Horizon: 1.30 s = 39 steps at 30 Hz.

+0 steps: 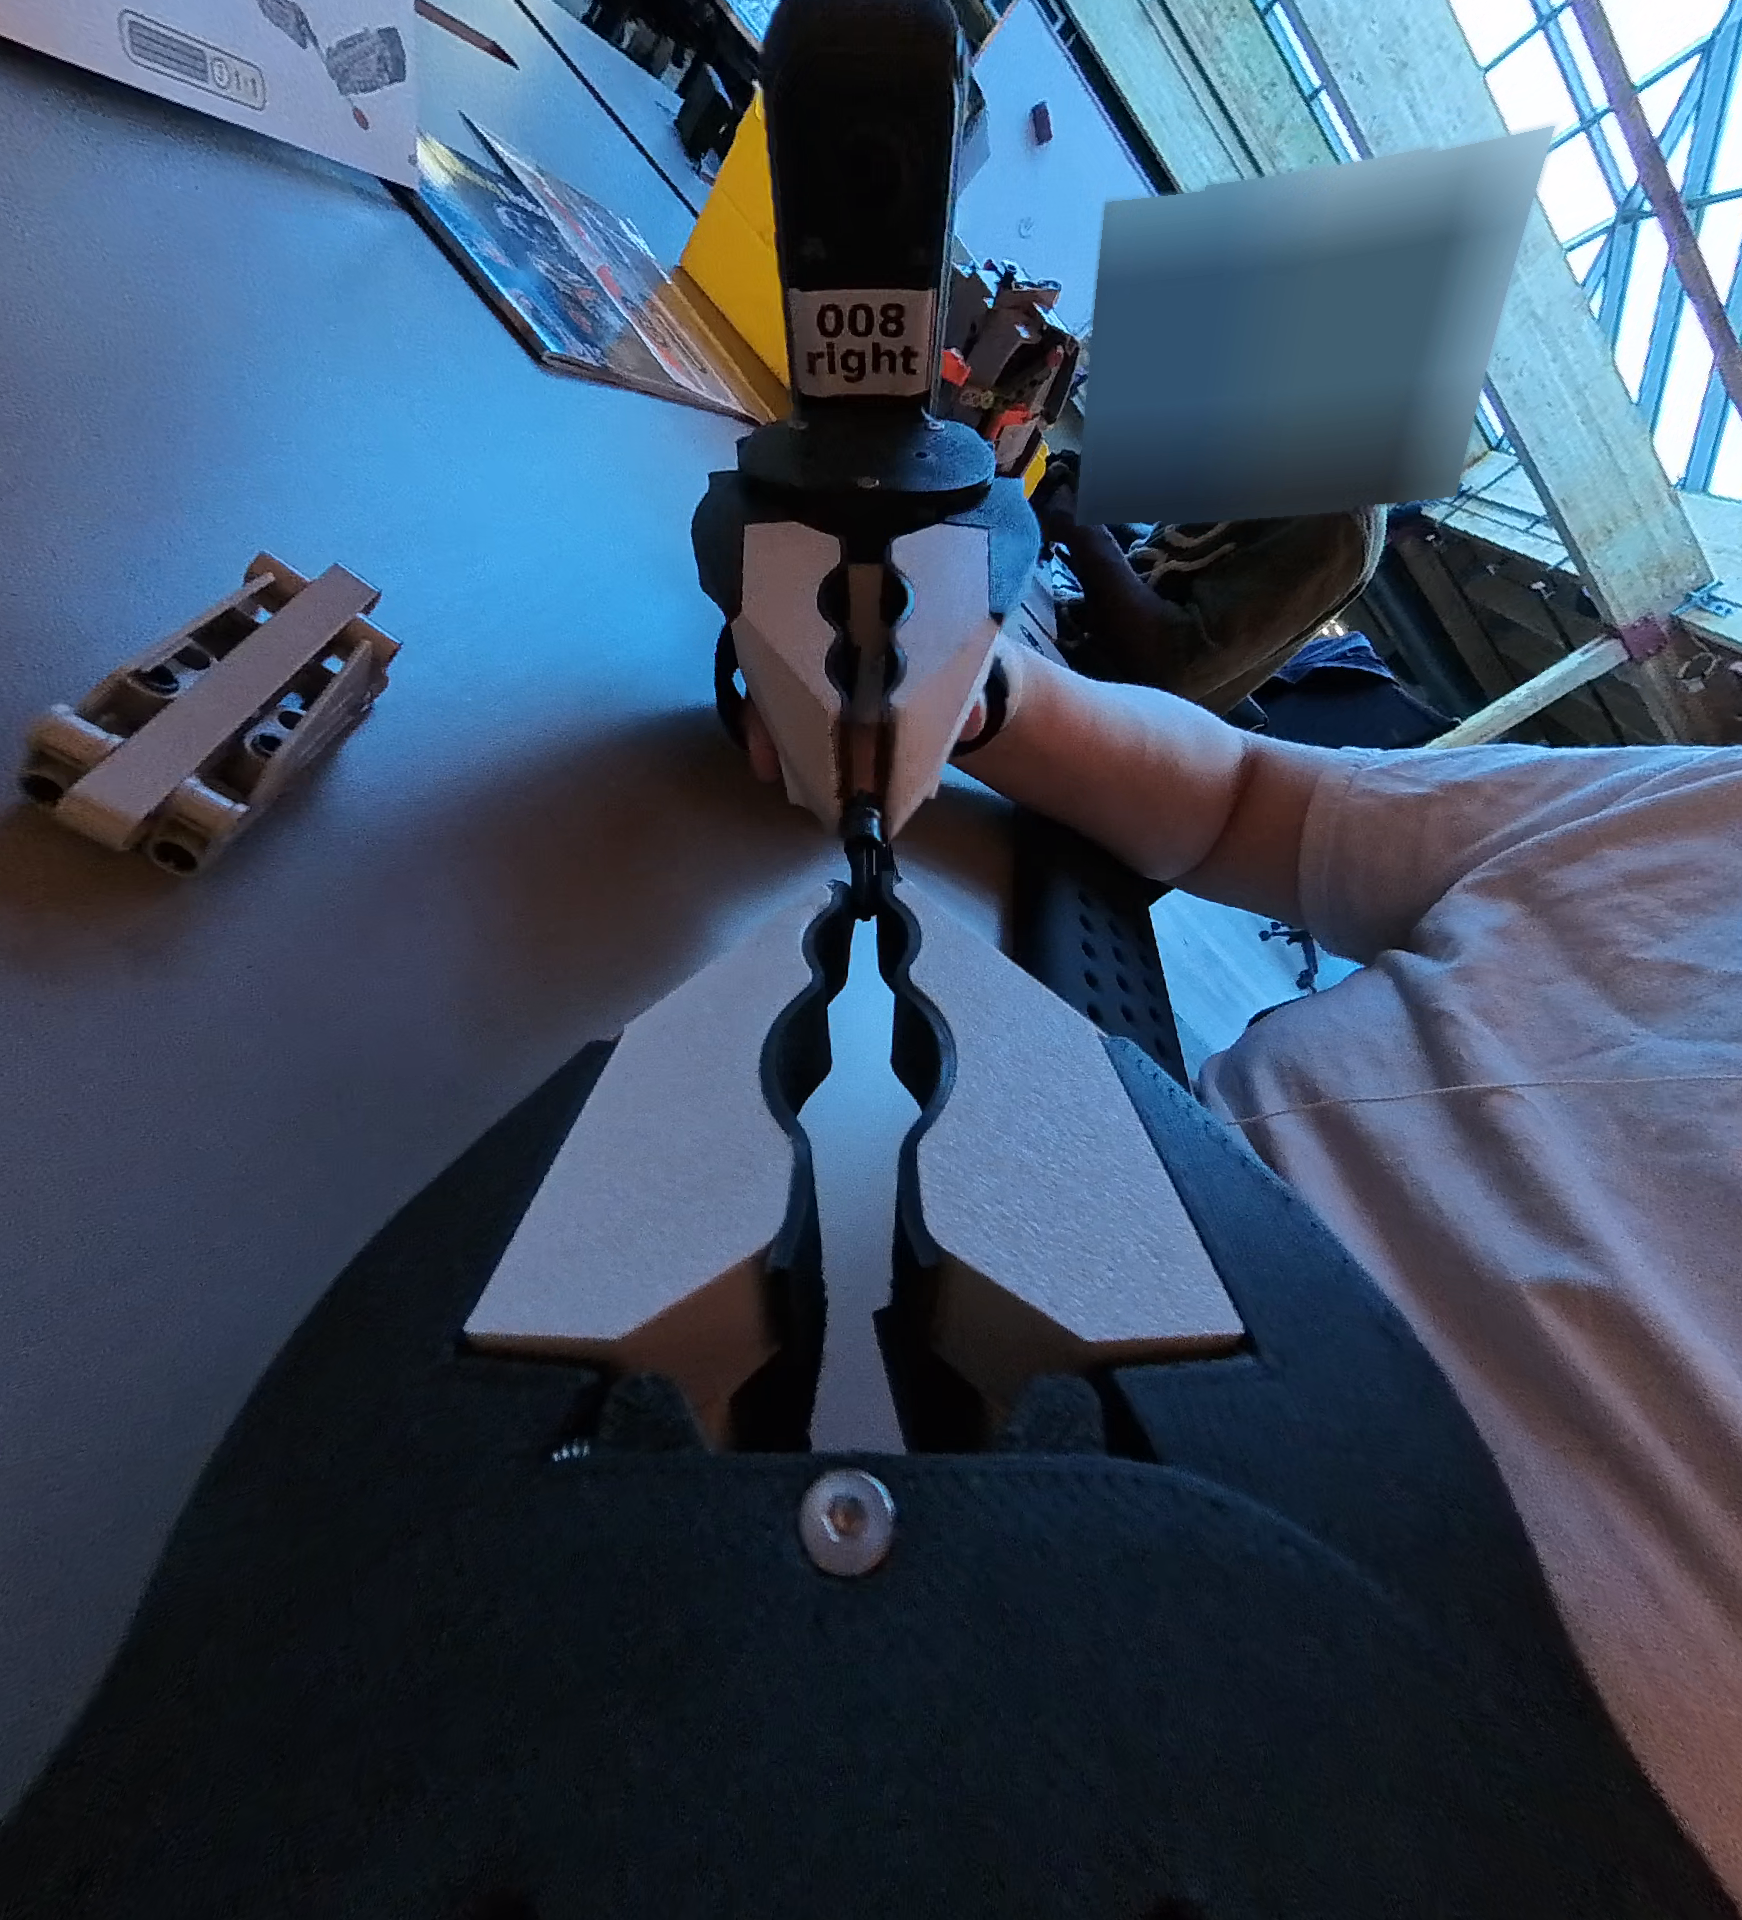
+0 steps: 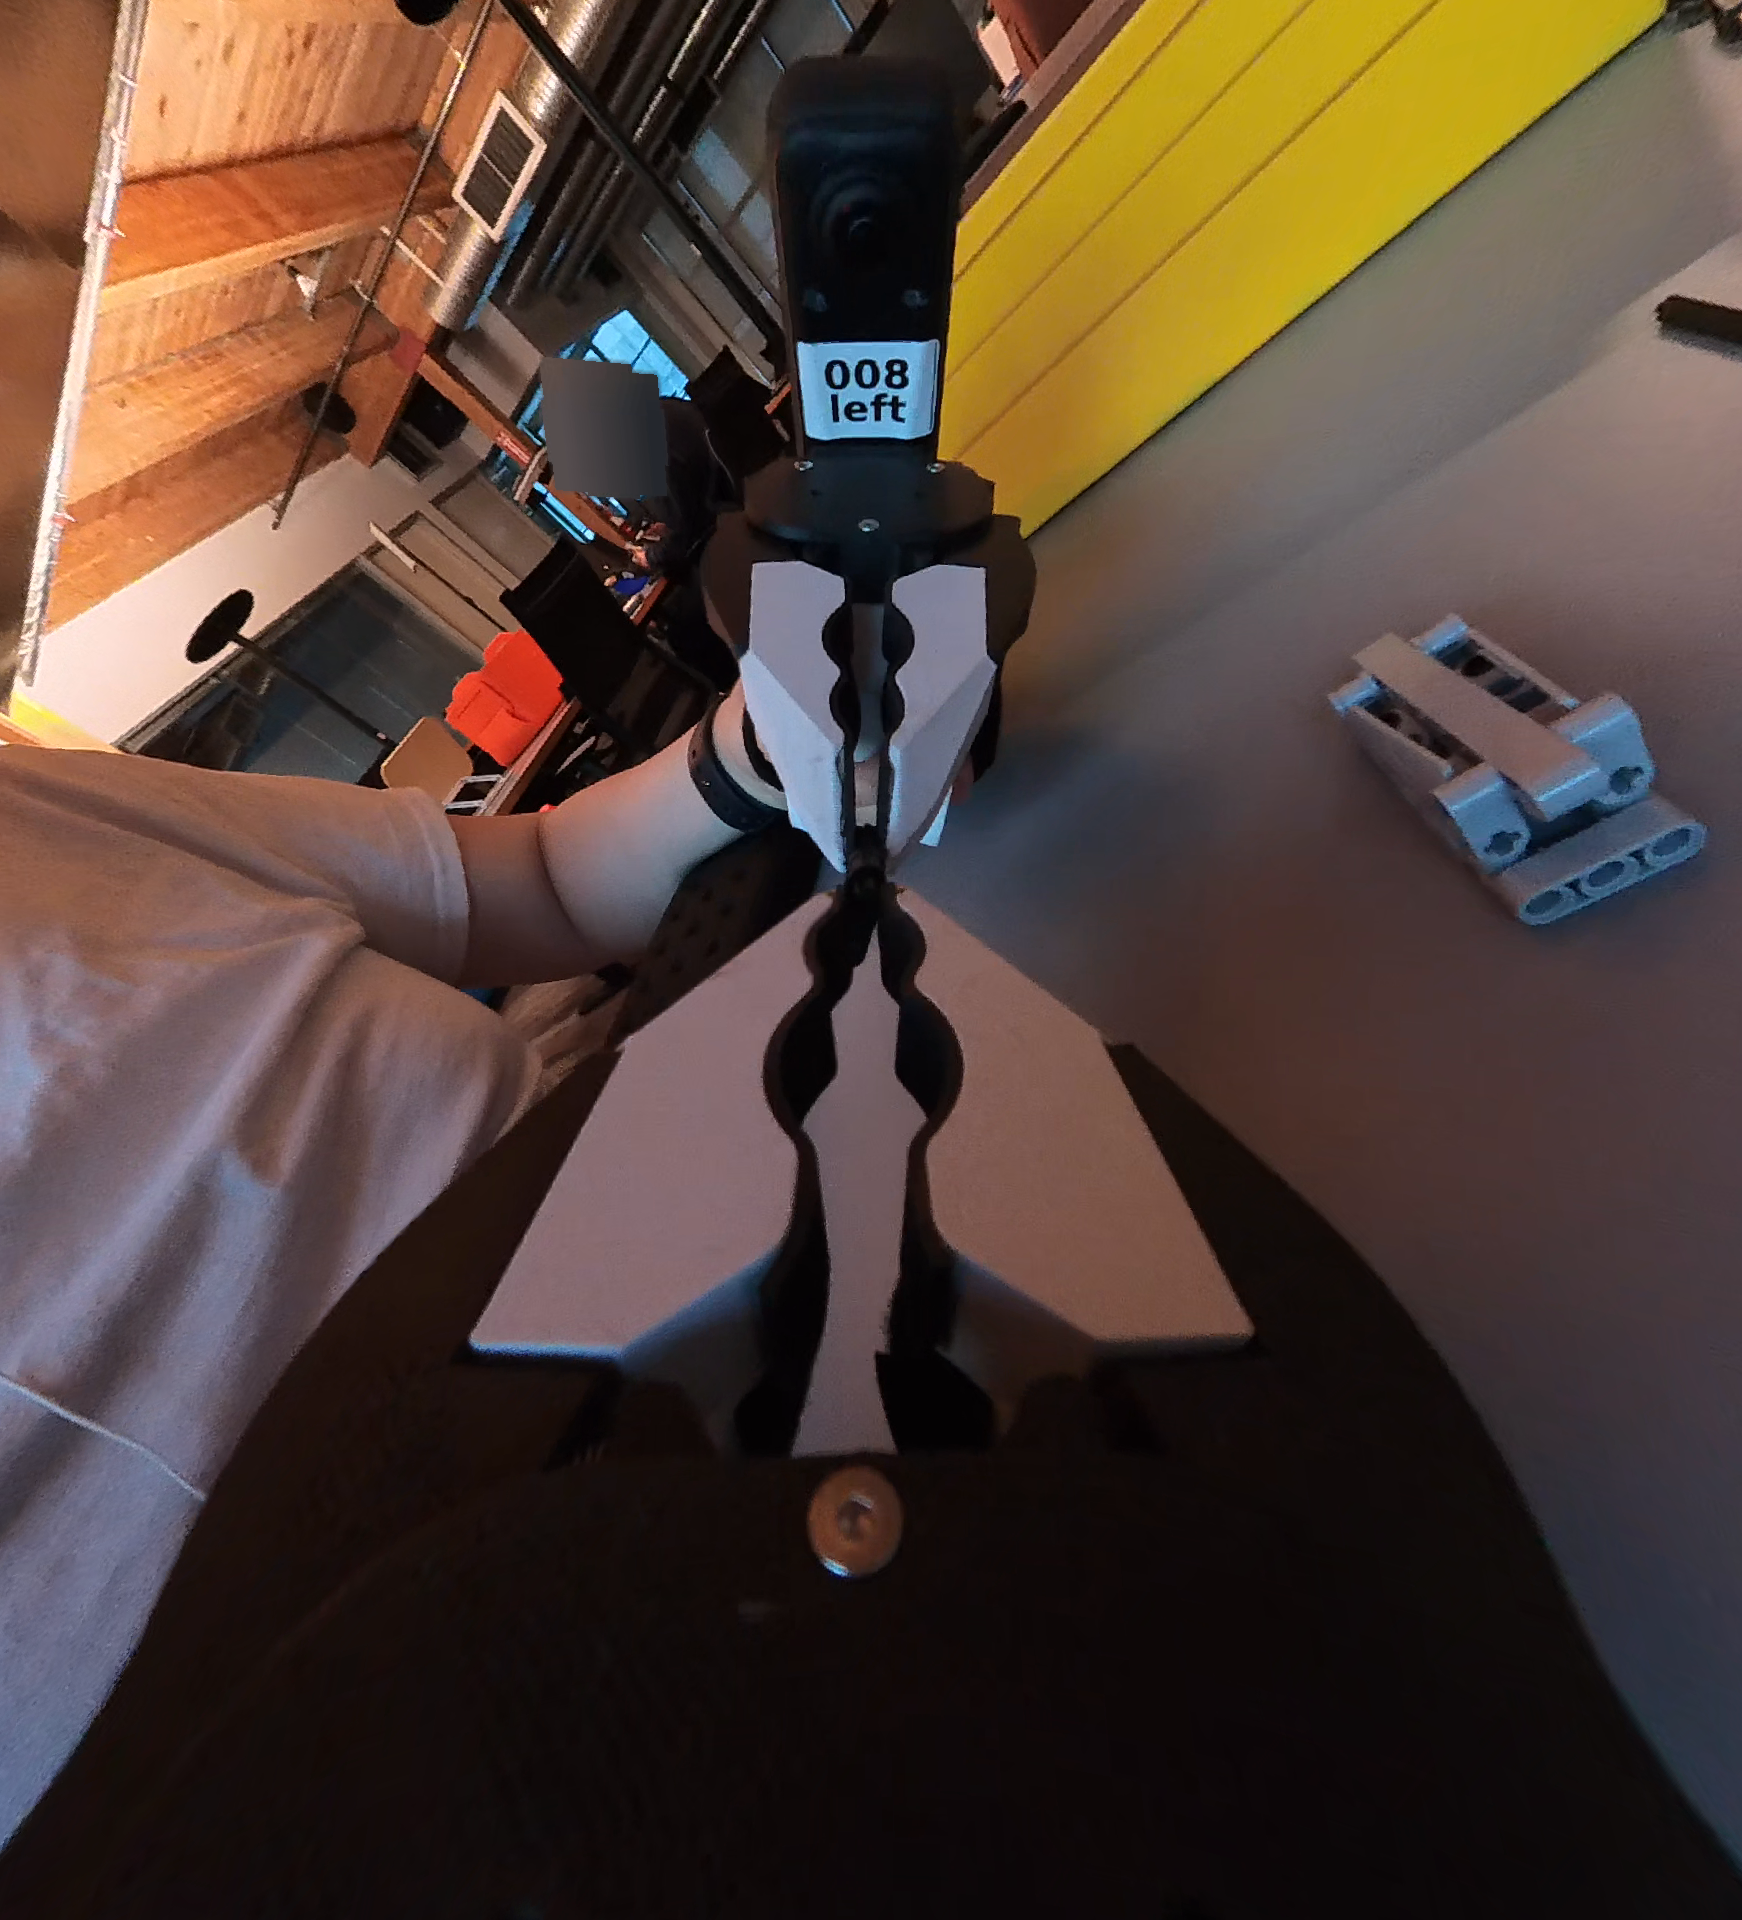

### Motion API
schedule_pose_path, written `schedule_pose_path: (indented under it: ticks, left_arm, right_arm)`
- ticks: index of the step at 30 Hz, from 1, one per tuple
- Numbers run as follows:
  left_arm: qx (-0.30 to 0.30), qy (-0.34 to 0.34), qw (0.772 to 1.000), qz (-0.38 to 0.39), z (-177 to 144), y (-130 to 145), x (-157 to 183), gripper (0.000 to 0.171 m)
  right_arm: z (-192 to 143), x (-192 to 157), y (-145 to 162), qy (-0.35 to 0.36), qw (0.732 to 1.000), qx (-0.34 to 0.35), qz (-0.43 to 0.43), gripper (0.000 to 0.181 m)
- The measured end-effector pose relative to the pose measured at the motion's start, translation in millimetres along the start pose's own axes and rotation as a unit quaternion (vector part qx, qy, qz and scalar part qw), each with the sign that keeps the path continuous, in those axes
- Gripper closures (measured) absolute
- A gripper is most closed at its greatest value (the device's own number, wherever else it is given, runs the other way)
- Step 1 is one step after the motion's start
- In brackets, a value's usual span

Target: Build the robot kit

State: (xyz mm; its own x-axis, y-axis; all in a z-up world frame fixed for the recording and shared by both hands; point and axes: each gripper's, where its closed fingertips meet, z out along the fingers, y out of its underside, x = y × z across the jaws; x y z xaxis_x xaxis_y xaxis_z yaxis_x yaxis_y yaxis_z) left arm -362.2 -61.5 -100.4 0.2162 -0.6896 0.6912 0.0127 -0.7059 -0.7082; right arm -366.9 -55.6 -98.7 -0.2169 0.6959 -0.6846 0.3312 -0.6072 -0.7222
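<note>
Your two grippers meet tip to tip above the grey tabletop (image 1: 171,364), with a small black pin (image 1: 864,847) caught between them. The fingers of your left gripper (image 1: 862,902) are drawn in until only their tips pinch the near end of the pin; behind the tips a narrow wavy gap stays open. Your right gripper (image 1: 862,821) faces it from the far side, its fingers likewise nearly together and clamped on the pin's other end. The right wrist view shows the same from the other side: the right gripper (image 2: 862,906) near, the left gripper (image 2: 862,854) beyond, the pin (image 2: 862,878) between. A grey block assembly of beams with round holes (image 1: 212,717) lies flat on the tabletop, well apart from both grippers, left in the left wrist view and to the right (image 2: 1516,764) in the right wrist view. A small black piece (image 2: 1714,320) lies farther off.
</note>
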Motion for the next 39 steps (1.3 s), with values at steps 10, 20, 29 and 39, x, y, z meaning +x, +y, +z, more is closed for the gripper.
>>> schedule_pose_path:
  ticks: [10,20,29,39]
  left_arm:
    - [0.004,0.006,1.000,-0.011,0.0,-1.3,-0.3,0.170]
    - [0.016,0.009,1.000,-0.016,-1.9,-6.6,-2.0,0.170]
    - [0.063,0.013,0.998,-0.013,-11.7,-21.2,-2.2,0.170]
    - [0.051,0.017,0.999,-0.004,-7.4,-17.6,0.7,0.170]
  right_arm:
    - [-0.2,0.9,-0.1,-0.002,1.000,0.000,0.009,0.179]
    - [-0.1,1.4,-0.3,-0.017,0.999,-0.005,0.034,0.178]
    - [-1.0,4.5,-3.7,-0.020,0.998,0.004,0.052,0.163]
    - [8.2,-1.5,4.2,-0.019,0.999,-0.022,0.024,0.181]
